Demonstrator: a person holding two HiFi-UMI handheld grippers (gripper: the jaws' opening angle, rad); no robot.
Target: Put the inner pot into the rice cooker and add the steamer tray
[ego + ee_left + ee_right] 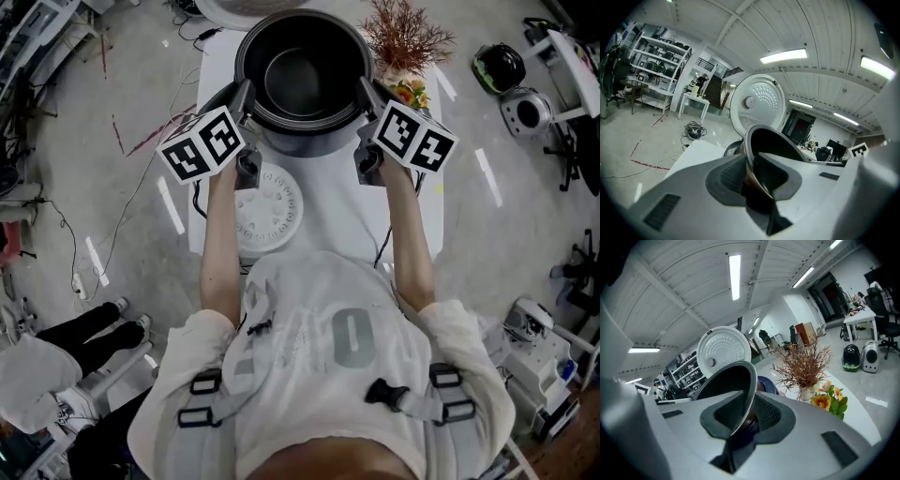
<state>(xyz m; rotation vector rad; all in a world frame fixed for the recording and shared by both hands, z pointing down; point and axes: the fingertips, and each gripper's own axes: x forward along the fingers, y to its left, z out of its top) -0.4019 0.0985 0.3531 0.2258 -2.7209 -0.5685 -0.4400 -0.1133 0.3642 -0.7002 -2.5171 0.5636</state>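
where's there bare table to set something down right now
Bare table lies right of the steamer tray, beside the right forearm, plus a narrow strip left of the rice cooker. The far end is crowded: inner pot, left gripper and right gripper on its rim, flower vase beside it.

Bright, even light from ceiling tubes (783, 56). Gripper views are heavily fisheyed with black corners, close stuff soft. Head view's sharp, streaky glare on the floor (487, 178).
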